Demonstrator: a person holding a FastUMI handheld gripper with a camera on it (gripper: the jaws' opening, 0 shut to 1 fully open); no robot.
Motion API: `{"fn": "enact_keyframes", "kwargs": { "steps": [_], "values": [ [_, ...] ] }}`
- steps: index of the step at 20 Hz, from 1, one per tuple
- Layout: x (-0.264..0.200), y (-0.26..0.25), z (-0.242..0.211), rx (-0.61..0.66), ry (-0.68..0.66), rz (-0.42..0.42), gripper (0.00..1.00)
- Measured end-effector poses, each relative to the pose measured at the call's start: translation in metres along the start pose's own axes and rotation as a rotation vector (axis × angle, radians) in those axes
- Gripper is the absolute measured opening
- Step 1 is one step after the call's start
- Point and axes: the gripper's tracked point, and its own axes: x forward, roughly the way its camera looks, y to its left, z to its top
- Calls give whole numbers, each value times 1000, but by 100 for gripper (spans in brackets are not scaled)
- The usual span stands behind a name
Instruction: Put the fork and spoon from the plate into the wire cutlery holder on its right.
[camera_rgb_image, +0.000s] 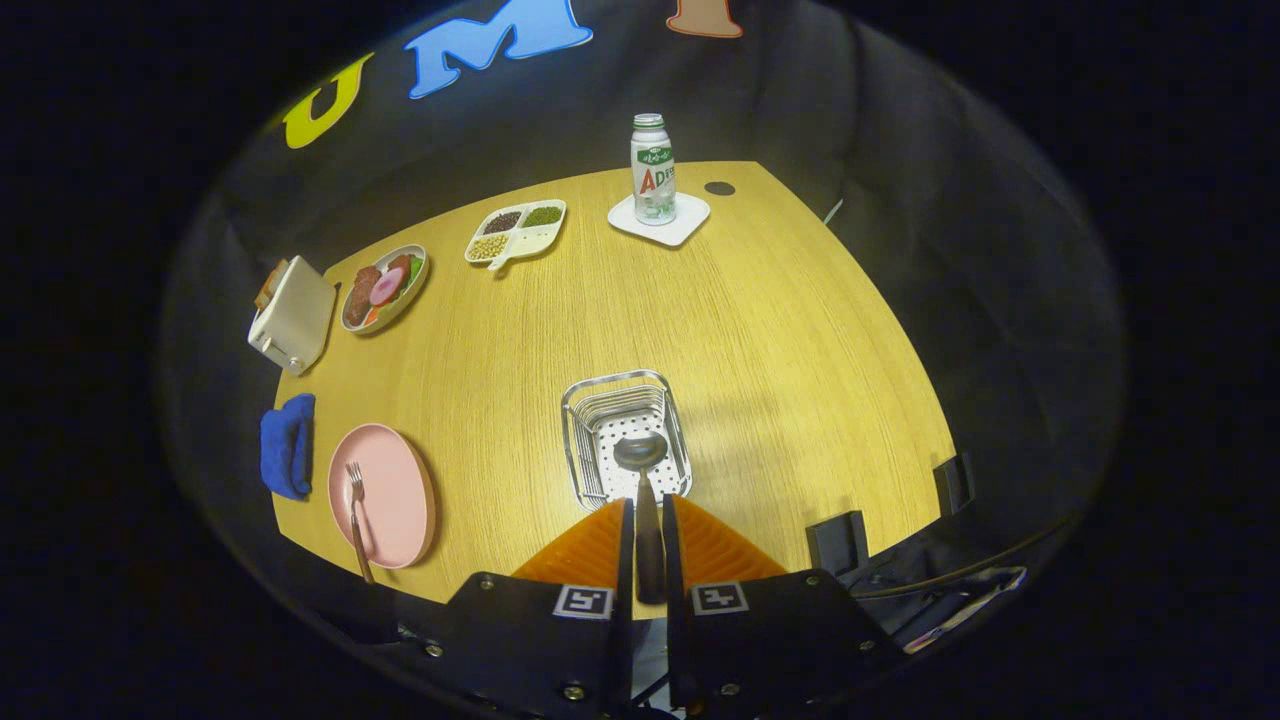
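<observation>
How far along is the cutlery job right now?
Nothing is in the holder yet. In hand: the gripper is shut on the spoon, whose bowl hangs over the holder, so it looks ready to drop. Left: the fork lies on the plate.

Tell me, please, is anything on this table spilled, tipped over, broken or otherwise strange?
Nothing stands out. The bottle stands upright on its coaster, the fork lies on the pink plate, and the gripper holds the spoon over the wire holder.
</observation>
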Motion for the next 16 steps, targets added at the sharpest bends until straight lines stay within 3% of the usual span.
{"fn": "enact_keyframes", "kwargs": {
  "steps": [8, 16],
  "values": [
    [-27, 7, 17, -59, -111, -31, 16],
    [-56, 86, 37, -110, -235, 78, 16]
  ]
}}
